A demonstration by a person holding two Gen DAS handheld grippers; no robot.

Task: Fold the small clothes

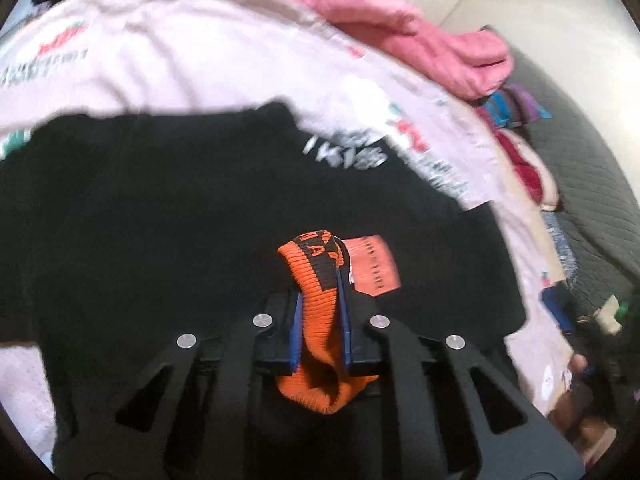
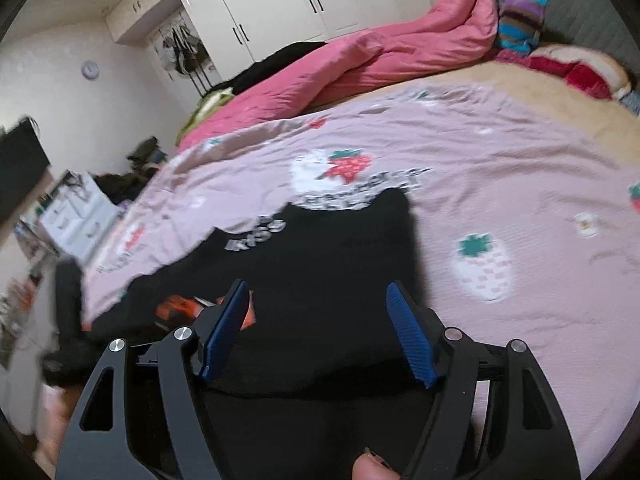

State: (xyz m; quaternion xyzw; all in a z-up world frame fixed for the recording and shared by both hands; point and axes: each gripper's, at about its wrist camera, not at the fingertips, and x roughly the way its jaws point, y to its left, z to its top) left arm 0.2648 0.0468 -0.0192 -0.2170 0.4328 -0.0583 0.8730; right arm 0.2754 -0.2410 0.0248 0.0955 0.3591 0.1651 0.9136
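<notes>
Left tongs gripping an orange cuff of a black garment; right tongs open.

The garment lies spread on a pink strawberry-print sheet on the bed, white lettering near its far edge. The right tongs hover above the black cloth, blue pads spread and touching nothing. A pink quilt lies bunched beyond.
</notes>
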